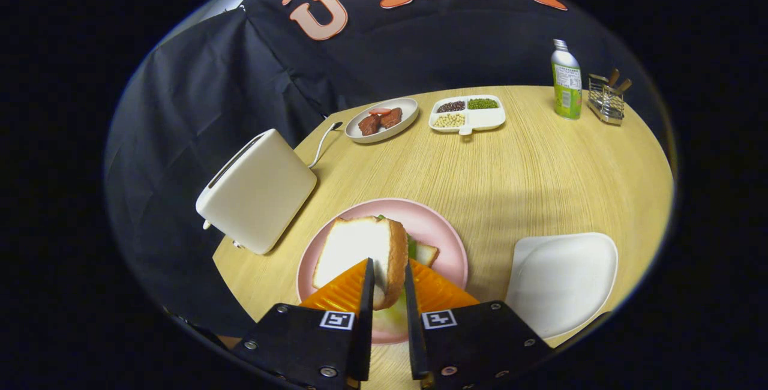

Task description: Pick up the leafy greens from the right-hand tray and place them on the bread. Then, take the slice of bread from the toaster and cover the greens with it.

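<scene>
My gripper (389, 285) is shut on a slice of bread (360, 249), held tilted on edge between the fingers, low over the pink plate (444, 240). Under and behind the held slice a bit of leafy greens (411, 246) shows, lying on another piece of bread (427, 253) on the plate. The white toaster (258, 189) stands to the left of the plate, its slot looking empty. The white tray (564, 282) to the right of the plate is bare.
At the table's far side sit an oval plate with meat pieces (384, 120), a divided dish of beans (468, 114), a green bottle (567, 81) and a wire rack (607, 101). The toaster's cord (323, 141) runs toward the oval plate.
</scene>
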`<state>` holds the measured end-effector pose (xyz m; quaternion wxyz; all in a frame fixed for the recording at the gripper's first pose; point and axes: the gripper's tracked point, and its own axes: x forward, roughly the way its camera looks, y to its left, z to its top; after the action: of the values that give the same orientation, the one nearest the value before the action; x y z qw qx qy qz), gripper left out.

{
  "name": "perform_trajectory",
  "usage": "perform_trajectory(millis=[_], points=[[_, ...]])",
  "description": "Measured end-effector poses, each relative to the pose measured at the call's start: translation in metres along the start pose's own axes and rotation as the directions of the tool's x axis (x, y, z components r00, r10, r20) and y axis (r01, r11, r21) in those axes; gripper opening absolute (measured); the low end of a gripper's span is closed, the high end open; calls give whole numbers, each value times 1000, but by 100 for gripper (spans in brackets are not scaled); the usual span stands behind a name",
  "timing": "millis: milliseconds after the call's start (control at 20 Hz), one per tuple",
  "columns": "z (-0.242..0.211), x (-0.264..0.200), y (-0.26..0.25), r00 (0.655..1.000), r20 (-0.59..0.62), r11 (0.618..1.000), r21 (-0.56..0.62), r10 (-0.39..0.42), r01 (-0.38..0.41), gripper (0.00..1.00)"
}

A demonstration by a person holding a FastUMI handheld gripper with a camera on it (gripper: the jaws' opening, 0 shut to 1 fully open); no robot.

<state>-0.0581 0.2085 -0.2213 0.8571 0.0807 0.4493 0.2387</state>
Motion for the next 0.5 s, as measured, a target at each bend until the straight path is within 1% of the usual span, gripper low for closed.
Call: perform_trajectory(millis=[150, 300, 400, 500], points=[[15, -6, -19, 991, 87, 992, -66, -99, 105, 37], [39, -22, -18, 976, 192, 990, -73, -108, 124, 43], [59, -39, -20, 953, 277, 986, -80, -121, 149, 47], [80, -56, -25, 920, 362, 977, -91, -148, 193, 51]])
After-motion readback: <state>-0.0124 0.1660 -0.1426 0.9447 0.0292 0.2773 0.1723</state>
